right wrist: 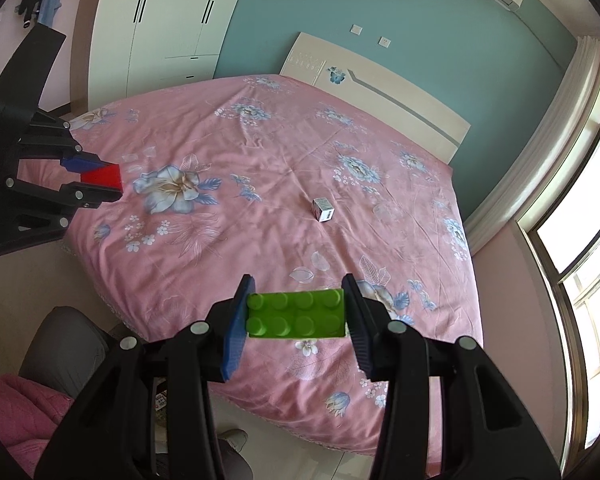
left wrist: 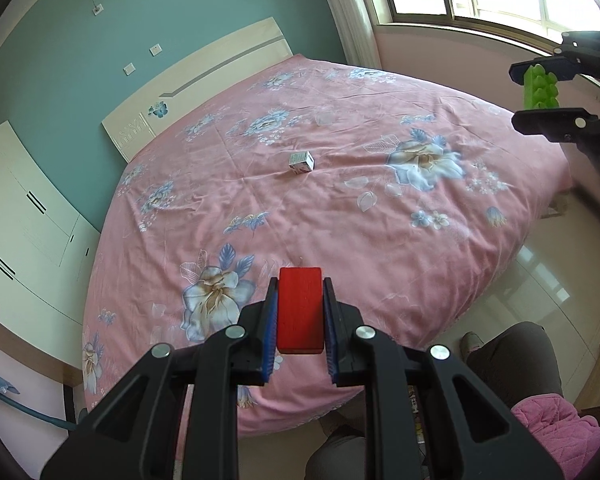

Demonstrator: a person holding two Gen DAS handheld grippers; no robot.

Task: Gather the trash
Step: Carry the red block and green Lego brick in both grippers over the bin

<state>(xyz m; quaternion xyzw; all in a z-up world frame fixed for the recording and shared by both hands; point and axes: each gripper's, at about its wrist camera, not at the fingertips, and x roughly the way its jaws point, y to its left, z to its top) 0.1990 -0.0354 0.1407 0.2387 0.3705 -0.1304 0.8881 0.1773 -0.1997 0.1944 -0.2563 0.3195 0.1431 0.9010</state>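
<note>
Trash is partly gathered: left gripper (left wrist: 300,312) clamps a red block (left wrist: 300,308), right gripper (right wrist: 296,314) grips a green brick (right wrist: 296,314). One small carton (left wrist: 301,161) remains mid-frame on the bed (left wrist: 380,240), uncollected.

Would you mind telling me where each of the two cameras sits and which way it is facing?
Left wrist view: on the left gripper, shut on a red block, looking down across the pink bed toward the headboard and window; the person's legs show at lower right.
Right wrist view: on the right gripper, shut on a green brick, facing the bed toward the wardrobe; a knee shows at lower left.
Shared: the bed, the small box, and each view catches the other gripper.
</note>
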